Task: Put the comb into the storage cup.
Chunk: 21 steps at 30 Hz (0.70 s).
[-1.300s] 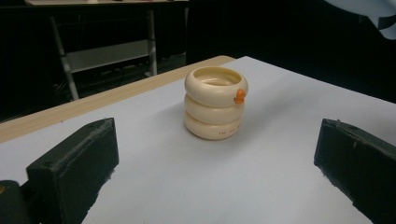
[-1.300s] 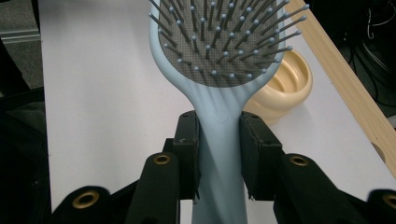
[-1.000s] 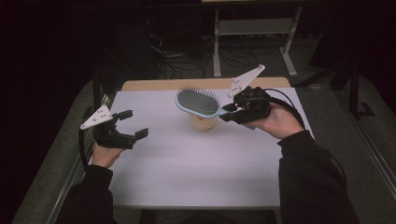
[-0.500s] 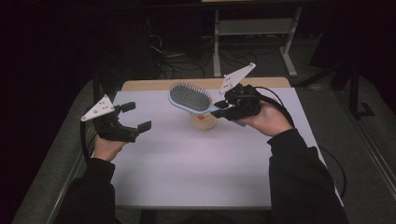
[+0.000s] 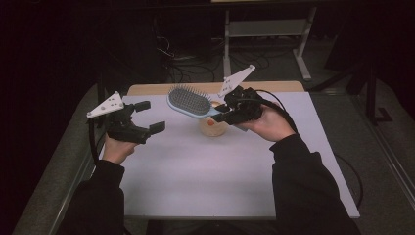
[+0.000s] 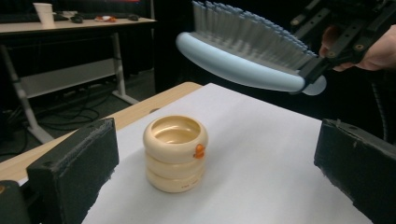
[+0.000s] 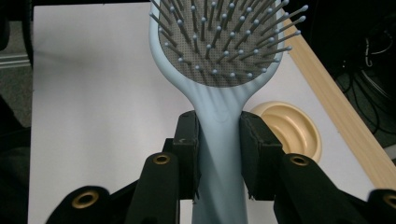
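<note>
The right tongs (image 7: 218,149) pinch the brush (image 7: 219,70) by its neck, one pad on each side of the pale blue handle, so the head juts forward with bristles up and cannot roll in the grip. Held this way, the brush hangs in the air above and just behind the cup (image 5: 213,126), clear of its rim; in the left gripper view the brush (image 6: 243,60) passes over the cup (image 6: 175,151) without touching it. The cup, a cream ribbed pot with a small orange knob on its side, stands upright and open-mouthed on the white sheet of the counter (image 5: 195,176), near the far edge. The left tongs (image 5: 147,117) are spread wide and empty, raised off the counter to the left of the cup, their jaws framing the cup from that side. This placing probably readies them to steady or take the cup while the brush is brought to it, handle or head first; which end is meant cannot be told.
</note>
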Tool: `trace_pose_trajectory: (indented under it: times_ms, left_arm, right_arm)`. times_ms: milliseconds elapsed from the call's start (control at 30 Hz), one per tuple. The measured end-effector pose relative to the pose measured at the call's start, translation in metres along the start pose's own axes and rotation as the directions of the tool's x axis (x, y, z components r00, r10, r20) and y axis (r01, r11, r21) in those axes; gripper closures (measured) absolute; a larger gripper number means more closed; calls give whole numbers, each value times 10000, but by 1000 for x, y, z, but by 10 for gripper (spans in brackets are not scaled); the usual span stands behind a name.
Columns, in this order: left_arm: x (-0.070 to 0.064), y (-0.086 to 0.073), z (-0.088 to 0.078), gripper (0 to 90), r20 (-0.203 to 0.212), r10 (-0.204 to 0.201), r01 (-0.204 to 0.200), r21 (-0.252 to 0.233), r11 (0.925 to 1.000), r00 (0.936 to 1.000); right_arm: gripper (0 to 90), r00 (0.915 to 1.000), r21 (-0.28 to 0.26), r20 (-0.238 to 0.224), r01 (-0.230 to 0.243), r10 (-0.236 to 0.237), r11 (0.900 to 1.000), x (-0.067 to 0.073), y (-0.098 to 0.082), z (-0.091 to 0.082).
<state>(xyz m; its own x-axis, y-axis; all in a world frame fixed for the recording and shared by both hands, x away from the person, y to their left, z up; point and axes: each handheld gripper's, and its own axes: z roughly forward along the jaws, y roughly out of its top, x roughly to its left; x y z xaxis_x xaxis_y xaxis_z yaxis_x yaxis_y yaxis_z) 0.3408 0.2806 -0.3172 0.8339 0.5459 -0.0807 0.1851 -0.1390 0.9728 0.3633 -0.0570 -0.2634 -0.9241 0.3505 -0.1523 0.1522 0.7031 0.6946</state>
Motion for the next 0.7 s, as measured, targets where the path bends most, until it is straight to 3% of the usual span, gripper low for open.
trace_pose_trajectory:
  times_ms: [167, 300, 400, 567, 700]
  left_arm:
    - [-1, 4, 6, 0, 135, -172, 170, 89, 9998, 9998]
    - [-3, 11, 9, 0, 194, -415, 419, -234, 9988, 9990]
    - [-2, 14, 10, 0, 209, -823, 832, -438, 9956, 9964]
    - [-1, 18, 18, 0, -74, -1039, 1038, -195, 9944, 9946]
    - [2, 19, 22, 0, 220, -1560, 1569, -535, 9862, 9875]
  right_arm:
    - [685, 10000, -145, 70, -47, 48, 9999, -1, 5, 5]
    - [685, 10000, -107, 34, -87, 87, 9999, 0, 9, 11]
    - [685, 10000, -86, 36, 10, -10, 10000, 2, 11, 16]
    - [685, 10000, -188, -55, 68, -69, 9998, 4, 15, 20]
    - [685, 9999, -216, -98, 111, -113, 9997, 5, 18, 23]
